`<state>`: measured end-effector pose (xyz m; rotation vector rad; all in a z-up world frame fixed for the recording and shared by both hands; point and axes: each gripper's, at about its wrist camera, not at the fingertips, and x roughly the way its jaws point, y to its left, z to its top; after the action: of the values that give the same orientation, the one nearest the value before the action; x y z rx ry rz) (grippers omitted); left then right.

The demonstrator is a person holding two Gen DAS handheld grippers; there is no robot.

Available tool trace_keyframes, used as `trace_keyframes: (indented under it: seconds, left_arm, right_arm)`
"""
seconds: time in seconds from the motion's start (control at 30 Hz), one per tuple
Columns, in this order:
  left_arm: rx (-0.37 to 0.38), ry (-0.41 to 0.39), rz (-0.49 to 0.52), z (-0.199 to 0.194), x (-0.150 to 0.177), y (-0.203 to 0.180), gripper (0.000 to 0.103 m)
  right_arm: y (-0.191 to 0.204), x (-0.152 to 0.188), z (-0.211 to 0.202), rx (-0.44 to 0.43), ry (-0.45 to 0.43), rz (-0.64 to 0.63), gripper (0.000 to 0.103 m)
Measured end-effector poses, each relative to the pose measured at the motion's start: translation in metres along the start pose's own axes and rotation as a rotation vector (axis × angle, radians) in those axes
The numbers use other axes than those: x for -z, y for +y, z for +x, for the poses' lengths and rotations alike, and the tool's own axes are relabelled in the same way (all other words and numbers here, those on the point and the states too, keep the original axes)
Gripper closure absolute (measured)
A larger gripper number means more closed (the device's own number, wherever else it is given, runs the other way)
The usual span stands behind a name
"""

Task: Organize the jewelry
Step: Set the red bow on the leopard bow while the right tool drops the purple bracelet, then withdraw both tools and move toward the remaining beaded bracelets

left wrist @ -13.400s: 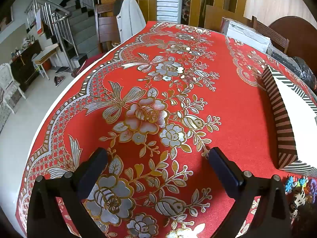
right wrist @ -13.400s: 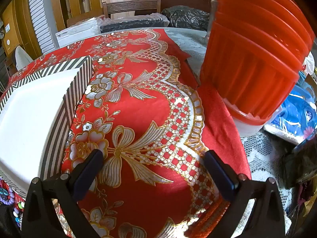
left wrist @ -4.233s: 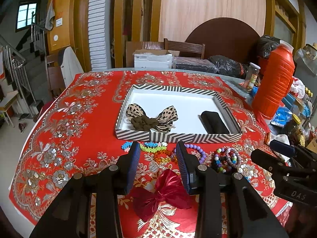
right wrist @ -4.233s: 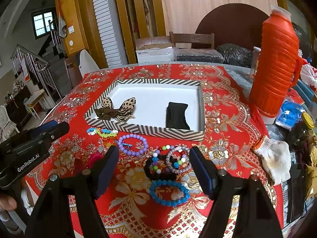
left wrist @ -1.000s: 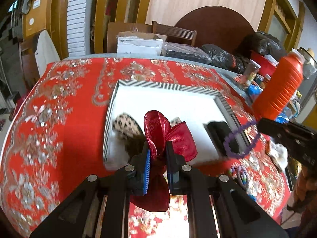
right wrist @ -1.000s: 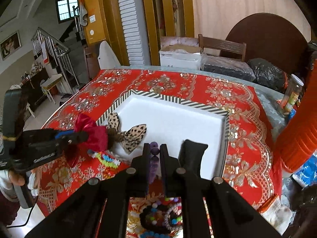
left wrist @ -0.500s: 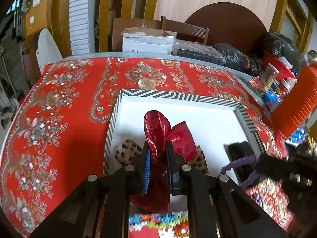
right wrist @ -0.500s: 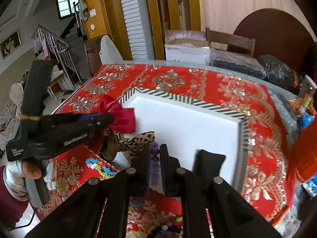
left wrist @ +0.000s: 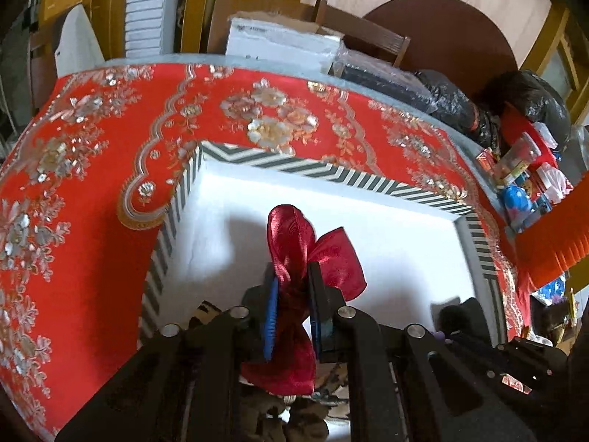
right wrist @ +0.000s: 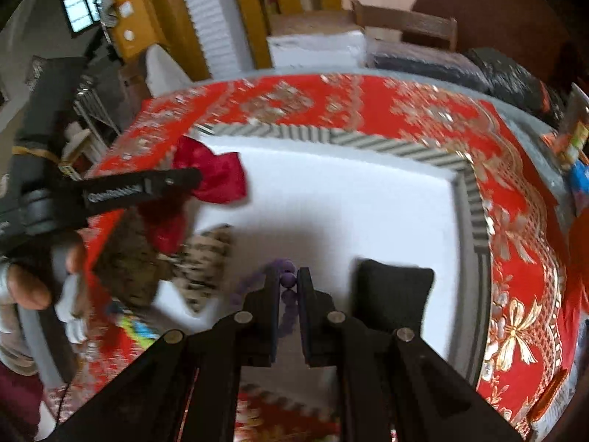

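My left gripper (left wrist: 292, 276) is shut on a shiny red bow (left wrist: 316, 250) and holds it above the white inside of the striped tray (left wrist: 294, 164). It also shows in the right wrist view (right wrist: 198, 178) with the red bow (right wrist: 217, 180) over the tray's far left corner. My right gripper (right wrist: 287, 276) is shut on a purple bead bracelet (right wrist: 287, 280) above the tray (right wrist: 368, 140). A leopard-print bow (right wrist: 206, 258) and a black pouch (right wrist: 394, 291) lie in the tray.
The red floral tablecloth (left wrist: 92, 184) covers the table. An orange jug (left wrist: 552, 228) and clutter (left wrist: 522, 169) stand at the right edge. Coloured bead bracelets (right wrist: 136, 326) lie in front of the tray. Chairs and boxes (left wrist: 279, 42) stand behind the table.
Both grippers have moved forward over the tray with their loads. The red bow is now above the tray's left part, and the purple bracelet is over its middle.
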<state>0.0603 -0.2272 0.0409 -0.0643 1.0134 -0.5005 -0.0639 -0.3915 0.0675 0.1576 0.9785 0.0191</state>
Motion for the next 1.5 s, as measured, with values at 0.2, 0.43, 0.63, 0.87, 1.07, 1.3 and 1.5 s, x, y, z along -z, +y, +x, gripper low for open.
trace_keyframes:
  seconds: [0.2, 0.43, 0.63, 0.87, 1.07, 1.3, 1.5]
  left_arm:
    - [0.019, 0.006, -0.005, 0.012, 0.001, 0.002, 0.086]
    - [0.008, -0.019, 0.02, 0.001, -0.001, -0.005, 0.079]
    - [-0.041, -0.059, 0.04, -0.03, 0.009, -0.013, 0.078]
    - [-0.071, -0.095, 0.082, -0.066, 0.038, -0.029, 0.078]
    - [-0.127, -0.146, 0.126, -0.095, 0.067, -0.042, 0.078]
    - [-0.156, -0.185, 0.126, -0.123, 0.098, -0.046, 0.078]
    - [-0.178, -0.196, 0.144, -0.138, 0.125, -0.05, 0.078]
  right_arm:
    - [-0.004, 0.006, 0.011, 0.041, 0.043, -0.013, 0.091]
    - [0.002, 0.012, 0.003, 0.019, 0.05, -0.003, 0.068]
    - [0.009, 0.016, -0.029, 0.0, -0.021, 0.0, 0.056]
    - [0.016, 0.031, -0.064, 0.011, -0.076, 0.007, 0.049]
    - [0.016, 0.051, -0.088, 0.039, -0.105, 0.02, 0.047]
    - [0.014, 0.076, -0.116, 0.068, -0.139, 0.04, 0.043]
    - [0.009, 0.095, -0.135, 0.081, -0.153, 0.05, 0.042]
